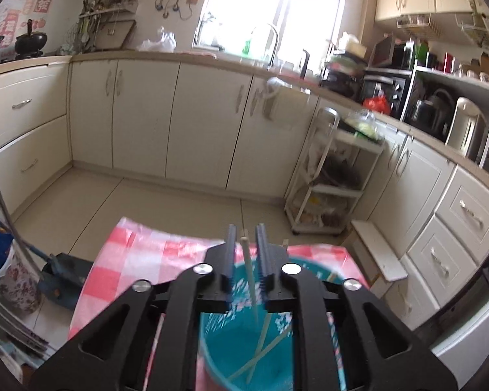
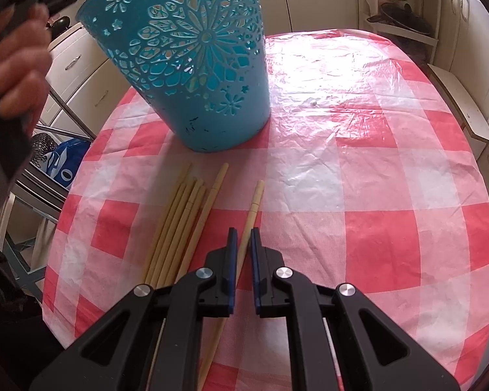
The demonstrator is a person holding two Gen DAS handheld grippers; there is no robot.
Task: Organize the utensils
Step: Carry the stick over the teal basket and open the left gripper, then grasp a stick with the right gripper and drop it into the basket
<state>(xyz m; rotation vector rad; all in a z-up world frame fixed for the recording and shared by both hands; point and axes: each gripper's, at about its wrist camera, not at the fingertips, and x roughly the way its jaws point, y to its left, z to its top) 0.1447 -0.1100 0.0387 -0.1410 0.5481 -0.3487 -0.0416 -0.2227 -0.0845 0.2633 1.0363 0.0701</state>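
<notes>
A blue cut-out holder (image 2: 192, 65) stands on the red-and-white checked table (image 2: 375, 179). In the left wrist view I look down into the holder (image 1: 231, 352), which has several chopsticks inside. My left gripper (image 1: 247, 239) hovers above its mouth, jaws slightly apart around one upright chopstick (image 1: 249, 273) without touching it. On the table, a bundle of bamboo chopsticks (image 2: 176, 224) lies in front of the holder. My right gripper (image 2: 243, 238) is low over the cloth, jaws a little apart, straddling a single chopstick (image 2: 251, 218).
A hand holding the left gripper (image 2: 16, 68) is at the far left. Kitchen cabinets (image 1: 179, 114) and a white shelf cart (image 1: 332, 176) stand beyond the table. A white board (image 2: 459, 104) lies past the table's right edge.
</notes>
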